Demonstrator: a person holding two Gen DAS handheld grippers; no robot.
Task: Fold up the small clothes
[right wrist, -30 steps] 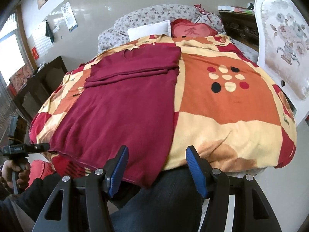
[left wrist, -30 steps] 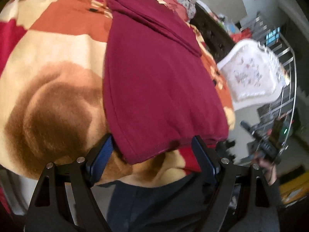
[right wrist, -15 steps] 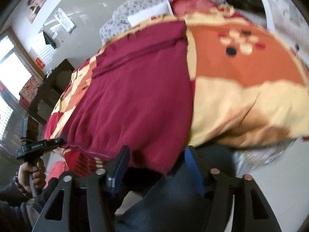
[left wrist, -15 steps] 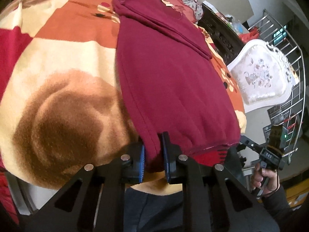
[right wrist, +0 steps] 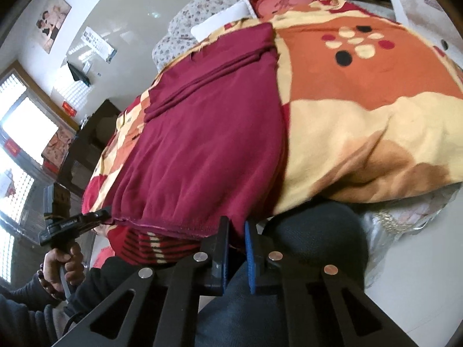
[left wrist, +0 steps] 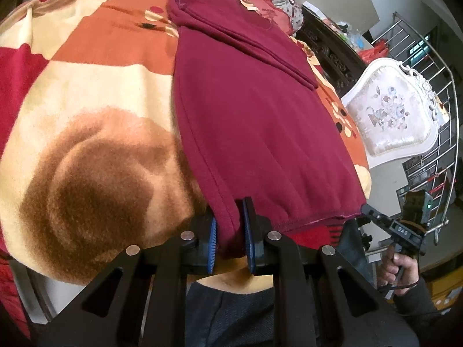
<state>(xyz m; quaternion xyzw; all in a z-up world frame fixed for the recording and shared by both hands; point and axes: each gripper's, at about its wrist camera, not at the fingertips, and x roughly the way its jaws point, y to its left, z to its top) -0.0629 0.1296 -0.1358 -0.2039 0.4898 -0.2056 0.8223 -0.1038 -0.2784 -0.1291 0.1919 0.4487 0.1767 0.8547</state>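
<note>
A dark red sweater [left wrist: 254, 121] lies flat on the bed, its sleeves folded across the far end and its hem hanging over the near edge. It also shows in the right wrist view [right wrist: 208, 150]. My left gripper [left wrist: 229, 235] is shut on the hem's left corner. My right gripper [right wrist: 236, 241] is shut on the hem's right corner. Each gripper also shows in the other's view, the right one [left wrist: 385, 222] and the left one [right wrist: 78, 221], both at the hem.
The bed is covered by an orange, cream and red patterned blanket [left wrist: 86, 110]. A white upholstered chair [left wrist: 396, 115] stands to the right of the bed, with a metal railing behind it. Pillows [right wrist: 225, 20] lie at the head. The person's dark-trousered legs [right wrist: 303, 260] are against the bed's near edge.
Both grippers were open a second ago. The left one closed on the hem's left corner first; the right one moved in and closed on the right corner.
</note>
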